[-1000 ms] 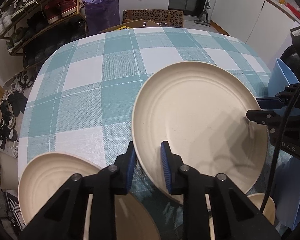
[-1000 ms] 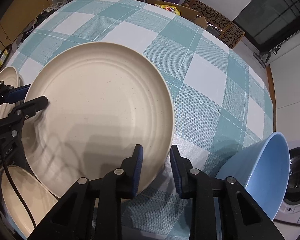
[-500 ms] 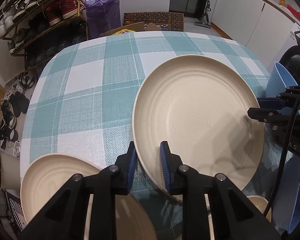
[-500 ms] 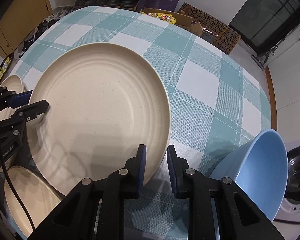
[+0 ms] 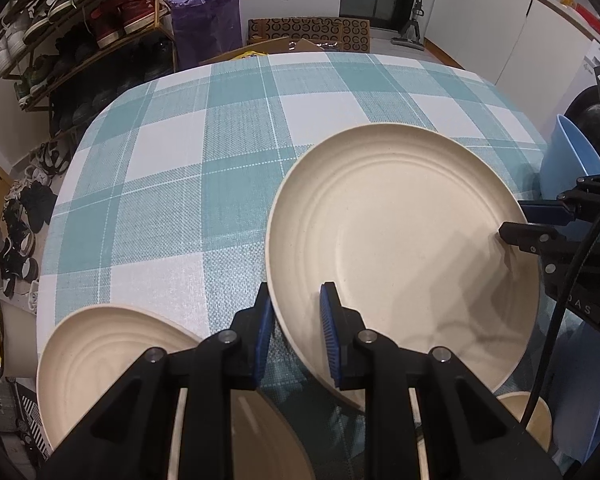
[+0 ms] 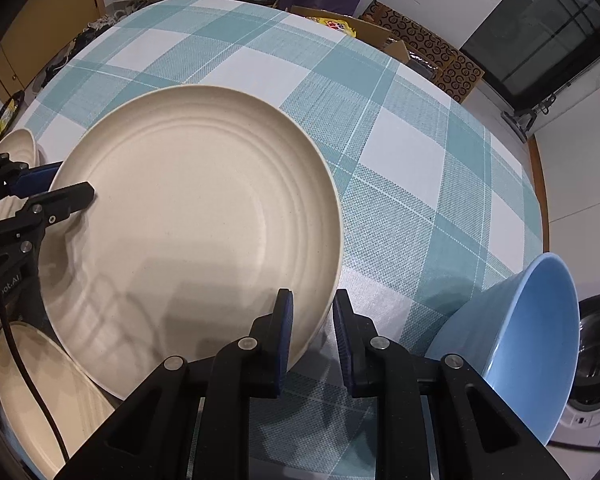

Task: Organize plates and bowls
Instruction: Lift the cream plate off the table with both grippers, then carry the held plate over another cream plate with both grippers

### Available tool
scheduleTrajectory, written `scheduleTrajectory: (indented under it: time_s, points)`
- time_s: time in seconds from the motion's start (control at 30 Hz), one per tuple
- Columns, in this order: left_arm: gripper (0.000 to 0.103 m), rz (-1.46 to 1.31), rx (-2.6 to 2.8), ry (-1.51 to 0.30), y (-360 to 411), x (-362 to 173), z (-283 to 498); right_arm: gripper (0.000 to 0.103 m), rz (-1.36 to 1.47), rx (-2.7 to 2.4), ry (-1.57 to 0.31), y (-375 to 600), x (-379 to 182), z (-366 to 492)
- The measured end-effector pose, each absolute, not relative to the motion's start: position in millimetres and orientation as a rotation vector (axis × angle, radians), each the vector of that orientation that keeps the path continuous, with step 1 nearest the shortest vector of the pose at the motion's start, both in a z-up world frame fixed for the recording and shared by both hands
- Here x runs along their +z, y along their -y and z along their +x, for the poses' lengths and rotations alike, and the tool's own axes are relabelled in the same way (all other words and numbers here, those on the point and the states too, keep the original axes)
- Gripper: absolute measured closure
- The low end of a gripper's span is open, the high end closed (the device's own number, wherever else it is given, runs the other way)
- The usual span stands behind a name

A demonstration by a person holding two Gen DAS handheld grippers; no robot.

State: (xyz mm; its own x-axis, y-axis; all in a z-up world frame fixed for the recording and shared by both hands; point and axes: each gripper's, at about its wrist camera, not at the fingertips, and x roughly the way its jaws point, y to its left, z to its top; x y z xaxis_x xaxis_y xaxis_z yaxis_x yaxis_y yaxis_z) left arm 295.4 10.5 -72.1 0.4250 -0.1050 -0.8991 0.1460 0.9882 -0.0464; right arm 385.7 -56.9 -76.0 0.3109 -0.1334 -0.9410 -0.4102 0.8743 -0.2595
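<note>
Pinching opposite rims of the large cream plate (image 5: 400,248), raised tilted over the checked surface (image 5: 204,184), the left gripper (image 5: 296,336) and right gripper (image 6: 312,332) clamp narrow; it looks stiff, light, smooth-glazed, so rim holds risk slipping.

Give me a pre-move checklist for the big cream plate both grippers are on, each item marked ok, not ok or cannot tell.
1. Left gripper clamped on the large cream plate rim: ok, pads straddle the near-left edge.
2. Right gripper clamped on the same plate: ok, pads pinch the opposite rim.
3. Plate clear of the checked tablecloth: cannot tell; it sits tilted, but its underside is hidden.
4. Blue bowl clear of the plate: ok, it sits apart, beyond the right gripper.
5. Smaller cream plate clear of the held one: ok, separate, to the left.
6. Open tablecloth ahead for a set-down: ok.
</note>
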Motion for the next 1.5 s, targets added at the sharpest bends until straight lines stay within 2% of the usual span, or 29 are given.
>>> scheduleTrajectory:
  time_s: [0.57,1.5]
  points:
    - [0.082,0.059,-0.159,-1.104,-7.0,-64.4,289.8,0.083,-0.523,0.199,-1.239,57.3,-72.6,379.7]
    - [0.082,0.034,-0.121,-0.972,-19.2,7.4,235.5,0.083,-0.468,0.232,-1.080,50.4,5.7,326.3]
